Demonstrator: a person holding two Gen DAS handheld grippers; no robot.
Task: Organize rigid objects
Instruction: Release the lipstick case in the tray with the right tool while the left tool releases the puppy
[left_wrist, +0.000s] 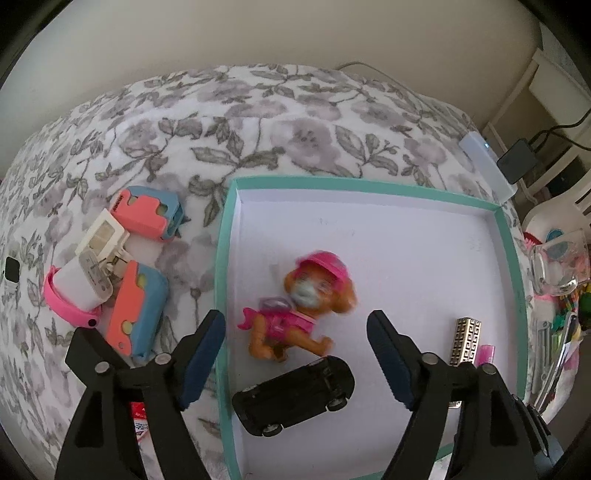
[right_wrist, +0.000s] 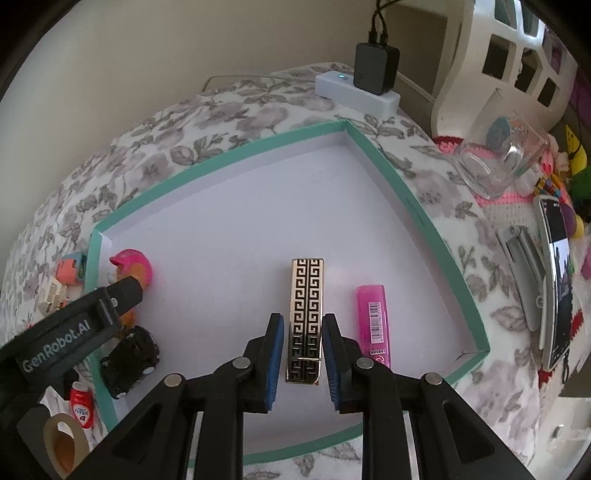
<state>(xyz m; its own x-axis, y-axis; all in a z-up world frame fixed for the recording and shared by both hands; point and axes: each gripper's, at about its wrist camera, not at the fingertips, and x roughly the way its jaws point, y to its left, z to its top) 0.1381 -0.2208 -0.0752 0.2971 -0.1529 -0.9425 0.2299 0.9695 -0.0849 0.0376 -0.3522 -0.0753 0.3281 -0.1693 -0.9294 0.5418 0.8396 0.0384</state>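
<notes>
Inside the shallow teal-rimmed white box on the bed, the right tongs close around a gold-and-black patterned case beside a pink highlighter. The left tongs hang open over an orange toy dog and a black toy car. Two orange-and-blue plastic blocks still wait outside by the box's left edge.

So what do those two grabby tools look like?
Both are black plastic with round silver pins at the joints. The left tool has two fingers padded in dark blue. The right tool has brighter blue ribbed pads. In the right wrist view, the left tool's side reads "GenRobot.AI" in pale letters.
</notes>
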